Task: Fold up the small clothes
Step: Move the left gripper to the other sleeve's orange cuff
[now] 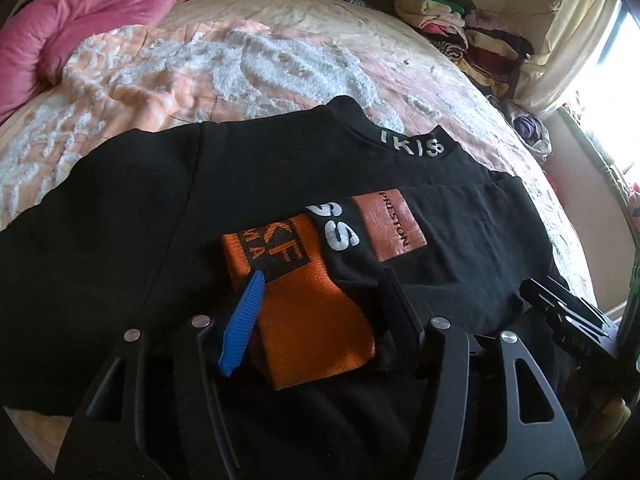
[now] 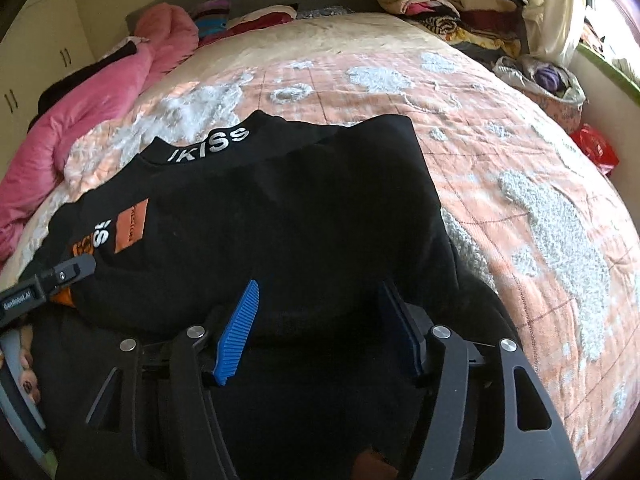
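Black soft cotton sweatshirt with orange patches (image 1: 280,184) lies centre frame on peach quilted bed (image 1: 200,64). Left hand-held gripper (image 1: 320,304) and right hand-held gripper (image 2: 320,312) both spread wide, holding nothing. Fabric limp, light; best pinch hem edge.

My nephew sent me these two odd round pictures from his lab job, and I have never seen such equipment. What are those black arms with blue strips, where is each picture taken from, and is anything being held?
There is no robot here. A person holds a two-finger gripper in each hand, and a wide-angle camera on each looks forward along its fingers. One picture comes from the left gripper, the other from the right gripper. The blue ribbed strips are the finger pads.

A black sweatshirt with white collar lettering and orange patches lies on a bed with a peach and white tufted bedspread. Both grippers are open above its near edge, holding nothing. Behind lie a pink quilt and stacked folded clothes.
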